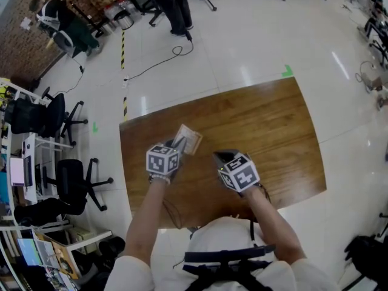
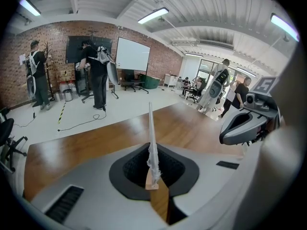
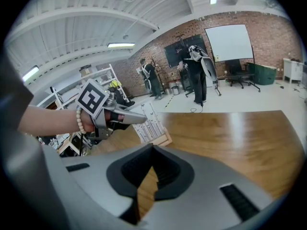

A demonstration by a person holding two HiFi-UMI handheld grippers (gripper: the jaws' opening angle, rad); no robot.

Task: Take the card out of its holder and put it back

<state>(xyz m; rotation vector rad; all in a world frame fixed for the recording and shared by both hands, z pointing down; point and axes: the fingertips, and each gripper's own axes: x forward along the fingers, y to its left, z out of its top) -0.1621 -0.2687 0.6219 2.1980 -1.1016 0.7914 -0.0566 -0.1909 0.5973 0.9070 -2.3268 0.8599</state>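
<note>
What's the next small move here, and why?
Probably open the right claw and bring it to the free edge of the card holder. The left claw is shut on that card holder, with the card apparently inside; the right claw is shut, empty and apart from it.

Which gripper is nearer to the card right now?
Left. The left gripper is shut on the card at its edge; the right gripper sits apart to the card's right, jaws empty, not touching it.

Glossy wood tbl [image 1: 273,132], pale wood holder [image 3: 163,140]
</note>
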